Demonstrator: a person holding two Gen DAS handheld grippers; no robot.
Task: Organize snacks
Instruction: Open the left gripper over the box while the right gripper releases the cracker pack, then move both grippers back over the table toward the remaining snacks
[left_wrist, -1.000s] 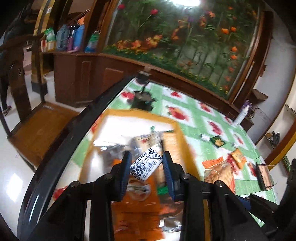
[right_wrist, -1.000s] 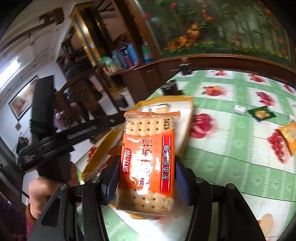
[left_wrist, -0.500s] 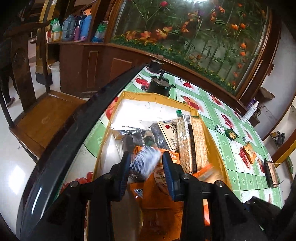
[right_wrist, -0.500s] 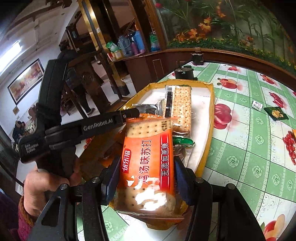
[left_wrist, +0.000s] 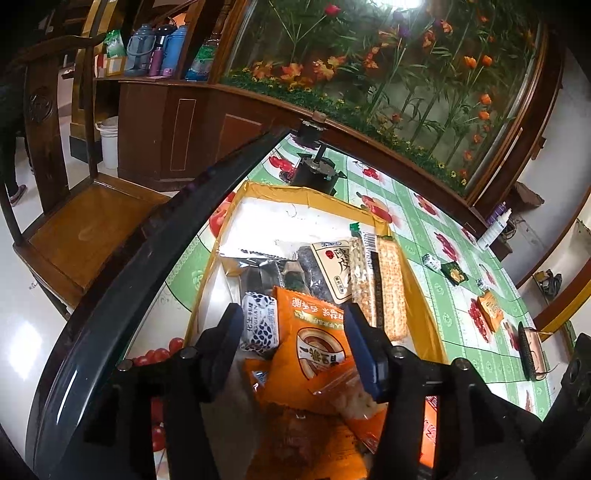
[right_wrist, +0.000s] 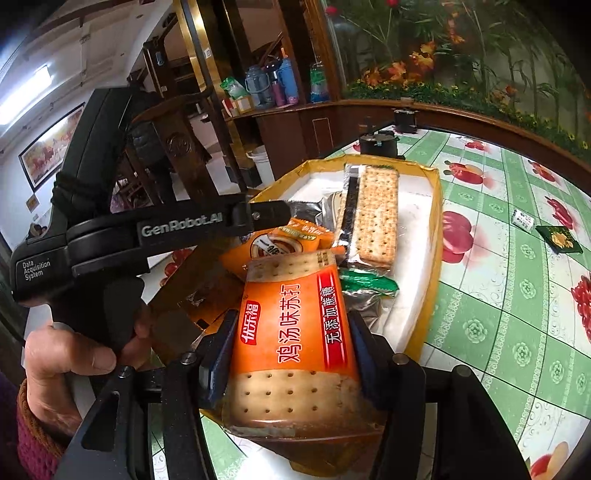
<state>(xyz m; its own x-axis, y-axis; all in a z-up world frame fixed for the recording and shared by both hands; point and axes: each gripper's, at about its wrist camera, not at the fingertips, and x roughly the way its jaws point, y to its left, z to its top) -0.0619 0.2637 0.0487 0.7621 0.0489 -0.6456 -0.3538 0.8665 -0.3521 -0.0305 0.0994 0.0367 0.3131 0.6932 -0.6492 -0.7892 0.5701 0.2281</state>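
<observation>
A yellow-rimmed box (left_wrist: 310, 194) on the green tablecloth holds several snack packs. My left gripper (left_wrist: 291, 325) is open and empty above the box; the small white-and-blue packet (left_wrist: 260, 325) lies in the box by its left finger, next to an orange pack (left_wrist: 314, 354). My right gripper (right_wrist: 290, 339) is shut on an orange soda-cracker pack (right_wrist: 291, 332) and holds it over the near end of the box (right_wrist: 436, 206). A long cracker pack (right_wrist: 376, 214) lies in the box beyond it. The left gripper's body (right_wrist: 177, 229) shows to the left.
Loose snacks lie on the table to the right: a dark green packet (left_wrist: 455, 273), a small white one (left_wrist: 431, 263), an orange one (left_wrist: 489, 310). A black pot (left_wrist: 314, 173) stands behind the box. A wooden chair (left_wrist: 81, 221) stands left of the table's dark edge.
My left gripper opened and let the white-and-blue packet drop into the box. My right gripper carried the orange cracker pack closer over the box.
</observation>
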